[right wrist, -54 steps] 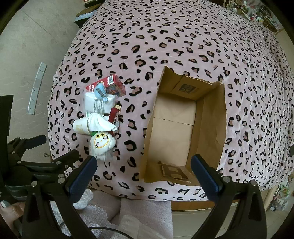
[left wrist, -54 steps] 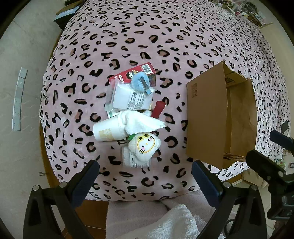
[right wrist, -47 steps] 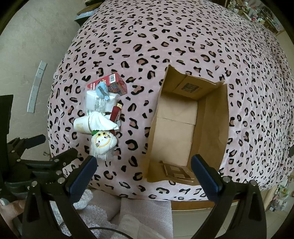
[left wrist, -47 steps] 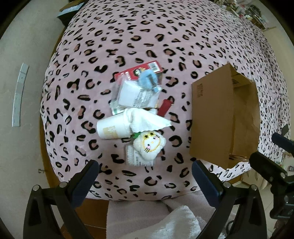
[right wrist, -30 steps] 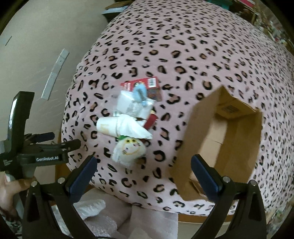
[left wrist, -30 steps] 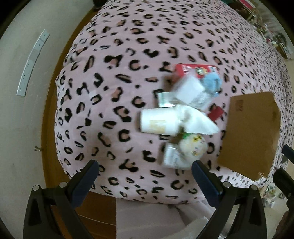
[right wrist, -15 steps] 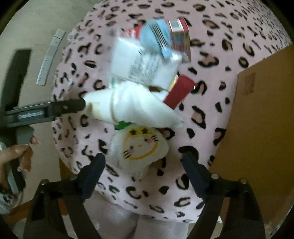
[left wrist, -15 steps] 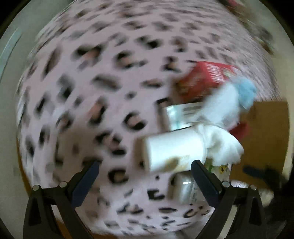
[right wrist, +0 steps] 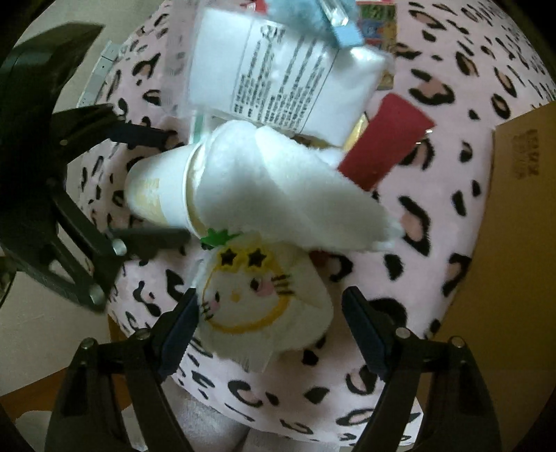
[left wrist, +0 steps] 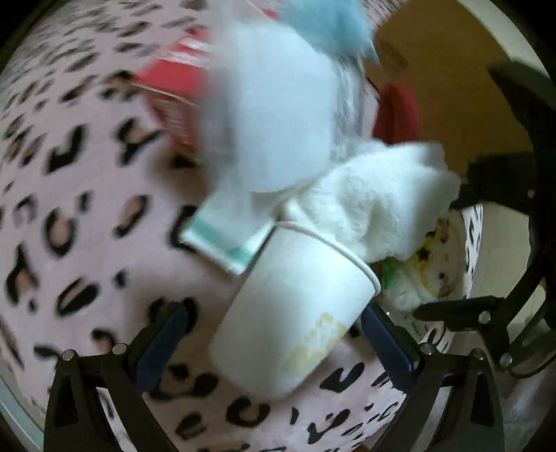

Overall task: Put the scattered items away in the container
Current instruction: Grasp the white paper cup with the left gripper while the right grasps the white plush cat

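A pile of items lies on the leopard-print cloth. My left gripper (left wrist: 274, 340) is open, its fingers on either side of a white paper cup (left wrist: 295, 313) lying on its side, also seen in the right wrist view (right wrist: 163, 187). A white fluffy cloth (left wrist: 385, 198) sticks out of the cup's mouth. My right gripper (right wrist: 271, 327) is open around a white cat-face plush (right wrist: 257, 299). Behind lie a white packet (right wrist: 278, 80), a blue clip (right wrist: 330, 21), a red box (left wrist: 173, 87) and a red tube (right wrist: 385, 139). The cardboard box (right wrist: 514, 215) stands at the right.
The leopard-print cloth (left wrist: 69, 208) covers a rounded surface that drops off toward the floor at left and front. The left gripper's body (right wrist: 45, 180) shows at the left in the right wrist view. The right gripper's frame (left wrist: 504, 215) shows at the right in the left wrist view.
Both grippers have moved down and in close to the pile. The left one now straddles the paper cup and the right one straddles the cat plush. Both stay open.
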{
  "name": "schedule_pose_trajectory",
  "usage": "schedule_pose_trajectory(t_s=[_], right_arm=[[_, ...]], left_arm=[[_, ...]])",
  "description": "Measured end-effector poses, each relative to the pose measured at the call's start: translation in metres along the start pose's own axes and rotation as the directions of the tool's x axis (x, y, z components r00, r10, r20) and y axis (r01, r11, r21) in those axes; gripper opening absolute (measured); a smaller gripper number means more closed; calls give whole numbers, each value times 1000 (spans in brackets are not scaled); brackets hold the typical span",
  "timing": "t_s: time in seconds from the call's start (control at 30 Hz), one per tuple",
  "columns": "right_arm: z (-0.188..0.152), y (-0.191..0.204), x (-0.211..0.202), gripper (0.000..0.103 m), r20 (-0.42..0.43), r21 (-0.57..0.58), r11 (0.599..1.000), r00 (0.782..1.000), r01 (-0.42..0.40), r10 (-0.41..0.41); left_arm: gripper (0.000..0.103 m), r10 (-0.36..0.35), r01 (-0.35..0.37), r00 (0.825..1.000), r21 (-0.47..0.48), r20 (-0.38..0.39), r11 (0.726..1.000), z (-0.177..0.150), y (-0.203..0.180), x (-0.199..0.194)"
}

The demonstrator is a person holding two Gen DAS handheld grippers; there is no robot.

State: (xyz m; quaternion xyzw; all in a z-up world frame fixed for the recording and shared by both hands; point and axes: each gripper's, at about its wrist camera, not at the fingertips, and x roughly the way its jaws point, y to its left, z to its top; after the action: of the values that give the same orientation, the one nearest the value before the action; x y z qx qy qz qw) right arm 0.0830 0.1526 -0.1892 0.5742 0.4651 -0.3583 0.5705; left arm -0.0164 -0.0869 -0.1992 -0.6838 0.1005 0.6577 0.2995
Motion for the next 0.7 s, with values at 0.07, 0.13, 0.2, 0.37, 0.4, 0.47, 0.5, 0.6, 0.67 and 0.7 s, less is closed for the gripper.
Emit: schedule_pose_trajectory(t_s=[0.07, 0.13, 0.2, 0.37, 0.4, 0.47, 0.5, 0.6, 0.67, 0.7], right_arm=[[1, -2, 3, 64, 1, 24, 1000, 1000, -17, 17], [-1, -4, 3, 58, 3, 52, 998, 1000, -29, 28], [-5, -7, -2, 55, 19, 71, 997, 1000, -22, 20], [-22, -19, -31, 51, 65, 141, 989, 997, -53, 45], [-26, -21, -37, 49, 74, 154, 986, 996, -58, 47], [-32, -24, -50, 44, 87, 163, 984, 995, -70, 56], [-35, -24, -55, 44, 93, 164, 984, 994, -70, 55], [-41, -24, -70, 40, 112, 157, 986, 993, -62, 45], [-39, -22, -77, 38, 118, 158, 985, 992, -64, 46], [-35, -21, -79, 38, 121, 164, 984, 992, -65, 46]], left_arm=[[99, 28, -27, 999, 26, -37, 999, 4, -4, 10], [89, 53, -51, 997, 40, -47, 998, 7, -9, 14], [80, 39, -39, 999, 17, -37, 999, 8, -12, 10], [66, -41, 34, 998, -147, -42, 989, -3, -10, -5], [65, -68, 59, 997, -206, -37, 977, -8, -8, -9], [64, -126, 114, 992, -316, -17, 942, -19, -2, -15], [64, -153, 141, 988, -371, -3, 918, -25, 1, -18], [63, -175, 174, 984, -489, 45, 855, -39, 6, -33], [63, -171, 182, 983, -535, 70, 825, -44, 4, -46], [63, -165, 179, 983, -548, 75, 817, -45, 2, -51]])
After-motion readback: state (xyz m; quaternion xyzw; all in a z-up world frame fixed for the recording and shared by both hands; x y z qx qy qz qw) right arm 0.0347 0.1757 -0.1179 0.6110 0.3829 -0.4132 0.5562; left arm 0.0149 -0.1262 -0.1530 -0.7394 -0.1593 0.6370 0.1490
